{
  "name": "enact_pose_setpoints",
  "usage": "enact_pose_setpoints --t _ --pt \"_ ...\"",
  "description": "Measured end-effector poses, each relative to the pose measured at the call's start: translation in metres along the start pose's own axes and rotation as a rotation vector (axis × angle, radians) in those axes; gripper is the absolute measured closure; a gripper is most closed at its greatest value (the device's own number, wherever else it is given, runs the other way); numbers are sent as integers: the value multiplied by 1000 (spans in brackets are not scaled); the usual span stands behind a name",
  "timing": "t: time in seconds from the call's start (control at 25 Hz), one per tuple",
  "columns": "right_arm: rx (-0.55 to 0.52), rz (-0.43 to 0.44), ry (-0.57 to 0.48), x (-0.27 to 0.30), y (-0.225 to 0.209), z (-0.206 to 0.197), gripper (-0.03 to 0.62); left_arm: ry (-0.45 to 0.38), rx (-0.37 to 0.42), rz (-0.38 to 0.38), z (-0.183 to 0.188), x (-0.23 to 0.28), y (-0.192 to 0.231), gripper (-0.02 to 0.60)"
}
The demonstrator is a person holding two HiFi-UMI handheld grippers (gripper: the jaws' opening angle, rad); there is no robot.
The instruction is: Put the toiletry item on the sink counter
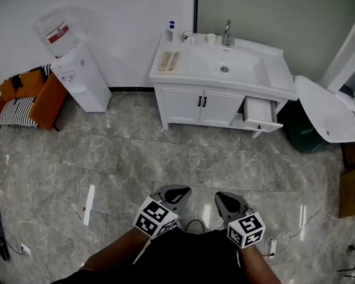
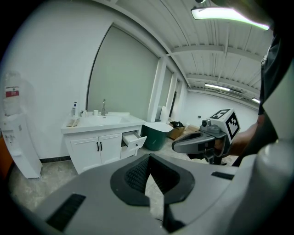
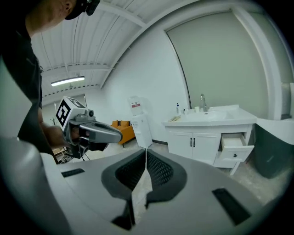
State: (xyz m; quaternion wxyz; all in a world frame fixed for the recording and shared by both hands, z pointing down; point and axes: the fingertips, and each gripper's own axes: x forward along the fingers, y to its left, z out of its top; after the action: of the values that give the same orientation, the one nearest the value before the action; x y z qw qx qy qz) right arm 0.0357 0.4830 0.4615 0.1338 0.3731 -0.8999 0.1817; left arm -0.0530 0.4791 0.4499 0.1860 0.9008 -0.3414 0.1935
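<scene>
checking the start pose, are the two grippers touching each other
Apart. The head view shows a strip of floor between the left gripper and the right gripper.

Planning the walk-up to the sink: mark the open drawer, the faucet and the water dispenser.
open drawer (image 1: 259,109), head view, its inside floor
faucet (image 1: 228,32), head view, its upright body
water dispenser (image 1: 84,77), head view, its white cabinet

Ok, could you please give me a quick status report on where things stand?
Shut and empty, both left gripper and right gripper. Nothing picked up yet; sink counter ahead, drawer open. Floor between looks clear.
</scene>
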Motion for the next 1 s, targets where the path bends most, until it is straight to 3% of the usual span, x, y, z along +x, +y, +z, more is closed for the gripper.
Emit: enact_pose_setpoints --t 0.56,1.0 --pt "55 1 30 48 19 4 589 11 -39 -12 -18 -18 48 581" --pt "62 46 1 94 -28 33 589 8 -80 18 7 11 89 581"
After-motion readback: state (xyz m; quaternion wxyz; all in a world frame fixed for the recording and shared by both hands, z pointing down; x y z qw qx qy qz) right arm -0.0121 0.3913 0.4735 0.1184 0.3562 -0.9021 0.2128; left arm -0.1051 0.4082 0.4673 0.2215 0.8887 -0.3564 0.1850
